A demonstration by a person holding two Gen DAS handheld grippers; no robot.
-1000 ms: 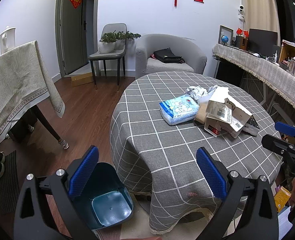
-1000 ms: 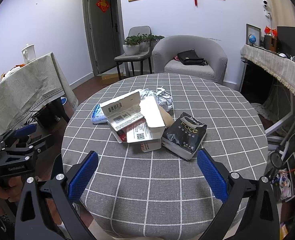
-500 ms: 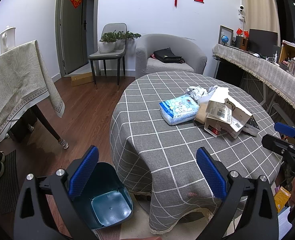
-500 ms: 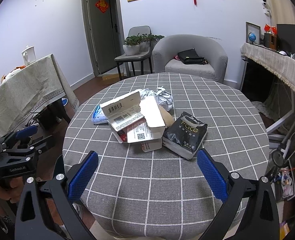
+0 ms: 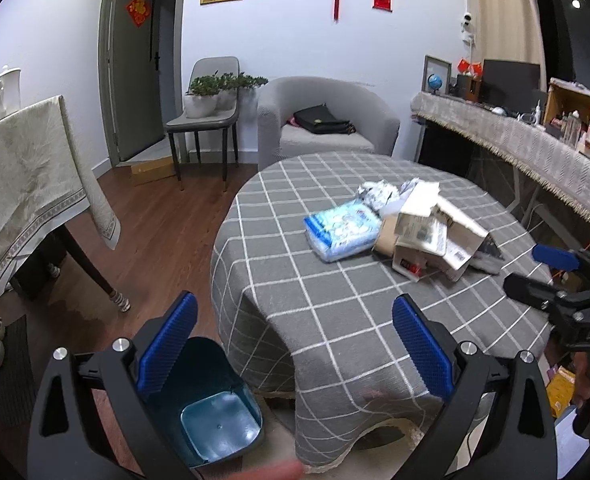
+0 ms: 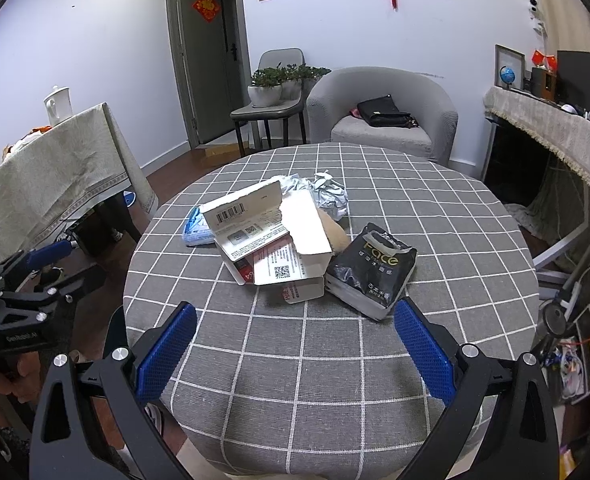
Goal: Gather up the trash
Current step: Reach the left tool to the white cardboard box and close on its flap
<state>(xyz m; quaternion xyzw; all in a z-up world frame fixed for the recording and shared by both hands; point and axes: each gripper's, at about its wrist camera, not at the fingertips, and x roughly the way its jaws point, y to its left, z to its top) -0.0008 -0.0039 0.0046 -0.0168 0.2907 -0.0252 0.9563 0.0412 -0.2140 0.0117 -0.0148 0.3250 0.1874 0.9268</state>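
Torn cardboard box (image 6: 273, 236), crumpled foil (image 6: 329, 196)

We've barely moved. In the right wrist view the trash pile (image 6: 291, 236) sits marginally lower in frame and the left gripper (image 6: 49, 270) at left edge has edged up a touch. Left wrist view reads essentially identical.
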